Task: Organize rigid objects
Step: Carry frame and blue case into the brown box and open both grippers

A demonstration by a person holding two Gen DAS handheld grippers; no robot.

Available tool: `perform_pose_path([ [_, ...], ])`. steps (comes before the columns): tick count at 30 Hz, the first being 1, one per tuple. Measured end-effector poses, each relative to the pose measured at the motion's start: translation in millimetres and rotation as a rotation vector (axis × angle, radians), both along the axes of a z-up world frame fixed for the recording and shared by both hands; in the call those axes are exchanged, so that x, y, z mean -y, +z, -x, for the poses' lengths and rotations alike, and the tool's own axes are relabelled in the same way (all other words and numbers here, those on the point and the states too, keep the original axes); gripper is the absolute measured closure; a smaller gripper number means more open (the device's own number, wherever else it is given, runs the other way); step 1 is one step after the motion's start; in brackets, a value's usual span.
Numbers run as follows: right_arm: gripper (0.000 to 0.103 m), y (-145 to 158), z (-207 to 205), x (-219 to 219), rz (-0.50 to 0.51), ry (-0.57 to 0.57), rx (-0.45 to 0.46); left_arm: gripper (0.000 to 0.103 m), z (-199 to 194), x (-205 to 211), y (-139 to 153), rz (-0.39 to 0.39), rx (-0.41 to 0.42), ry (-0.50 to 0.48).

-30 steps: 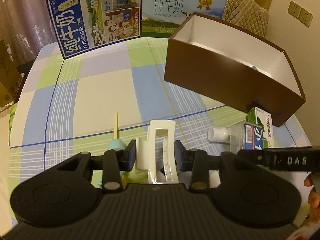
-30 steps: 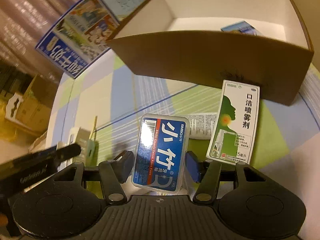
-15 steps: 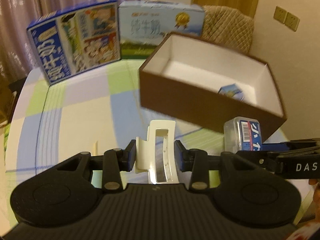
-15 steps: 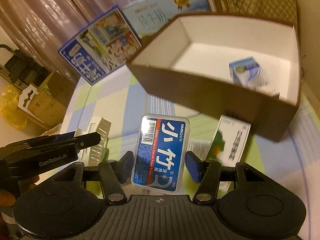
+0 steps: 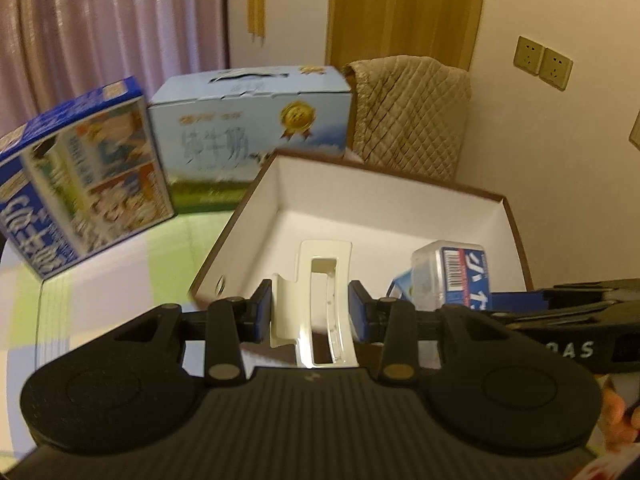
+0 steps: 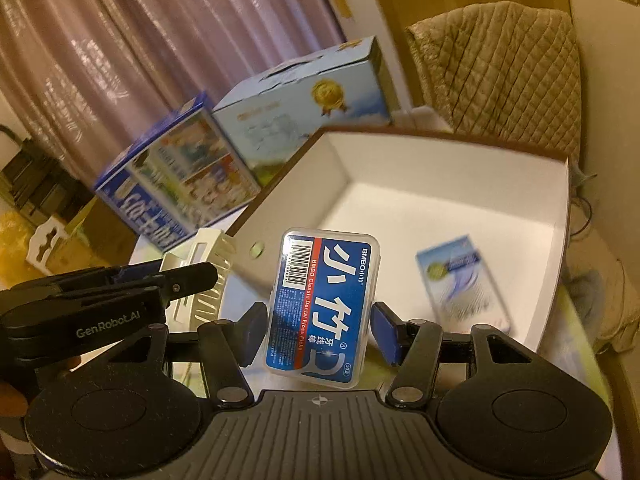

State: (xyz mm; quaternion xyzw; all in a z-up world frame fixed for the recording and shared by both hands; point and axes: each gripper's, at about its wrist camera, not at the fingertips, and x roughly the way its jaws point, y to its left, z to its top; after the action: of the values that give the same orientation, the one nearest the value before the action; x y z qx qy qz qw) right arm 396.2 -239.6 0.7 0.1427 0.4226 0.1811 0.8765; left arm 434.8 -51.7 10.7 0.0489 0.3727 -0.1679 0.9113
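My left gripper (image 5: pixel 312 312) is shut on a cream plastic hair claw clip (image 5: pixel 320 300), held in the air at the near wall of the brown cardboard box (image 5: pixel 400 204) with its white inside. My right gripper (image 6: pixel 320 332) is shut on a clear floss-pick case with a blue label (image 6: pixel 324 304), raised over the same box (image 6: pixel 440 216). In the left wrist view the floss case (image 5: pixel 456 276) and the right gripper (image 5: pixel 560 316) show at the right. In the right wrist view the left gripper (image 6: pixel 120 296) and its clip (image 6: pixel 200 268) show at the left. A small blue-white carton (image 6: pixel 464 284) lies inside the box.
Two milk cartons stand behind the box: a dark blue one (image 5: pixel 80 188) at the left and a light blue one (image 5: pixel 252 136) beside it. A quilted chair back (image 5: pixel 408 116) stands beyond. The table carries a checked cloth (image 5: pixel 120 272). Curtains (image 6: pixel 160 40) hang behind.
Both grippers rose and moved forward from the tabletop to the box, still holding the clip and the floss case. The bottle and the green spray carton dropped out of sight.
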Motion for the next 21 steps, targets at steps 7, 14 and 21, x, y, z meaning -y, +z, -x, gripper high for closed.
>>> perform_pose_path([
  [7,0.049,-14.9,-49.6,2.1,0.025,-0.029,-0.024,0.068,-49.2,22.5,-13.2,-0.067,-0.01,-0.046],
  [14,0.049,-46.8,-82.8,-3.7,0.068,-0.047,-0.093,0.068,-90.8,29.1,-50.0,-0.117,-0.086,-0.052],
  [21,0.049,-66.9,-103.4,-7.8,0.093,-0.062,-0.137,0.068,-111.4,29.5,-74.8,-0.131,-0.138,-0.041],
])
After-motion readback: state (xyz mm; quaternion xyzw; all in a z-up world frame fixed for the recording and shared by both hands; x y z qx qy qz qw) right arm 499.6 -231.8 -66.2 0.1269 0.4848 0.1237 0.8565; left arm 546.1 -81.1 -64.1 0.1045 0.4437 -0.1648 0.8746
